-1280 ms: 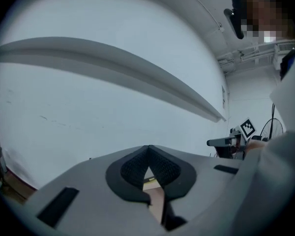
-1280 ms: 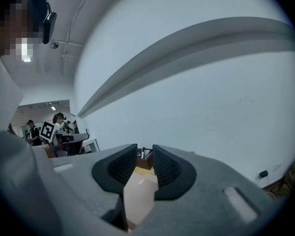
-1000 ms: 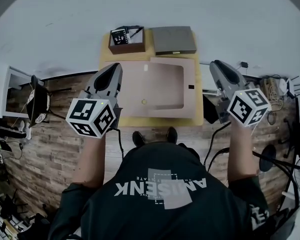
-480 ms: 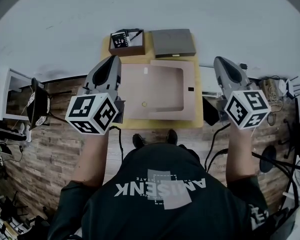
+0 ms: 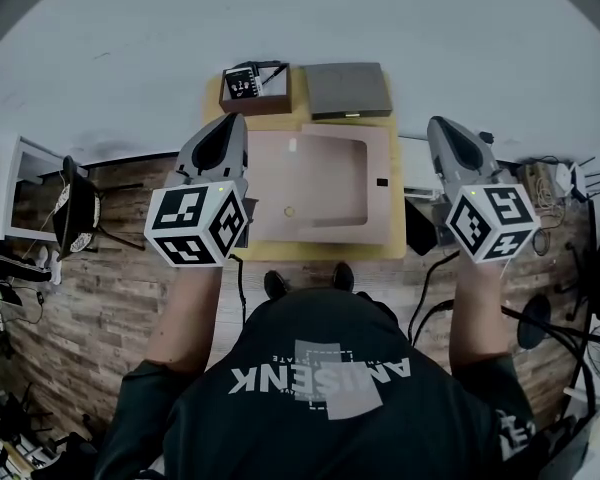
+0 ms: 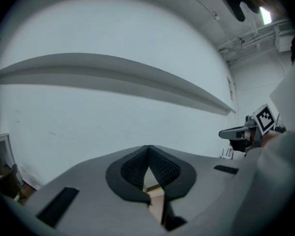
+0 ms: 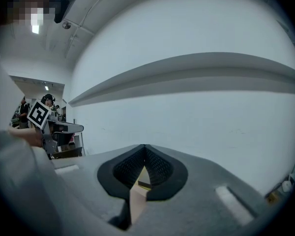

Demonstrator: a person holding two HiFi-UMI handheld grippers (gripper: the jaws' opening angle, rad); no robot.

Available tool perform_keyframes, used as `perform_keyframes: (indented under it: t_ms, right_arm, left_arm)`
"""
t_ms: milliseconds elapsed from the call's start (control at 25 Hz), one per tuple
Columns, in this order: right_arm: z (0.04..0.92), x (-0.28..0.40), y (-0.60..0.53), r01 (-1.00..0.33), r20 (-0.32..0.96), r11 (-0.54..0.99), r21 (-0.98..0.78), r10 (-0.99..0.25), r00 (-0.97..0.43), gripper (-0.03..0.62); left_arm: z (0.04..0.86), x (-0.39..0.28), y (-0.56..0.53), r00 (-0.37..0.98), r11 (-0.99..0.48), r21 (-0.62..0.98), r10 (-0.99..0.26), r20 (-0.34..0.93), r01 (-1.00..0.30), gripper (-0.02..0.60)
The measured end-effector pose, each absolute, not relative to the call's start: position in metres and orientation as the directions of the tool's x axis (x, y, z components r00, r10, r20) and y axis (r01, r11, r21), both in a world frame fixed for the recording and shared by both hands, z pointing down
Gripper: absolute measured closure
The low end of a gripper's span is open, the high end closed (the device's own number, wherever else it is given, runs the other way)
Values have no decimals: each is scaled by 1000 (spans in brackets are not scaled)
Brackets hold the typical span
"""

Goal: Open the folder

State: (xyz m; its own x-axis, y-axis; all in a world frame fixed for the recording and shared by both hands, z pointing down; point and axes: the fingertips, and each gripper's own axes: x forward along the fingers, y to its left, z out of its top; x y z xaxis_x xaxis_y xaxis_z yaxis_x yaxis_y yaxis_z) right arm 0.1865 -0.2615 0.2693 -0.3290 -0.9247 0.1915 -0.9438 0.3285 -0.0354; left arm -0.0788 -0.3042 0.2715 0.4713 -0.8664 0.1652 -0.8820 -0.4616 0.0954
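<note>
Head view: the closed pinkish-tan folder (image 5: 320, 183) lies flat on the yellow counter (image 5: 310, 252), between your left hand-held gripper (image 5: 232, 125) and right hand-held gripper (image 5: 440, 128), touching neither. The likely risk is that clenched tips cannot pinch the flat flap and would shove the folder towards the brown box (image 5: 255, 88) behind it. The flap has a rounded edge and a small round fastener (image 5: 288, 210). Left gripper view: jaws clenched together, nothing between them. Right gripper view: jaws clenched, also empty

Left edge of folder (image 5: 325, 183) behind left tongs (image 5: 230, 130)
</note>
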Motion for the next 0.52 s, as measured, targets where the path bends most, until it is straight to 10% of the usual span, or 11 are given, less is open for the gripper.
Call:
perform_keyframes:
  t_ms: [520]
  right_arm:
    - [278, 184, -261, -945, 213, 325, -26, -922, -323, 588]
  left_arm:
    - [276, -74, -297, 475, -469, 78, -860, 185, -880, 581]
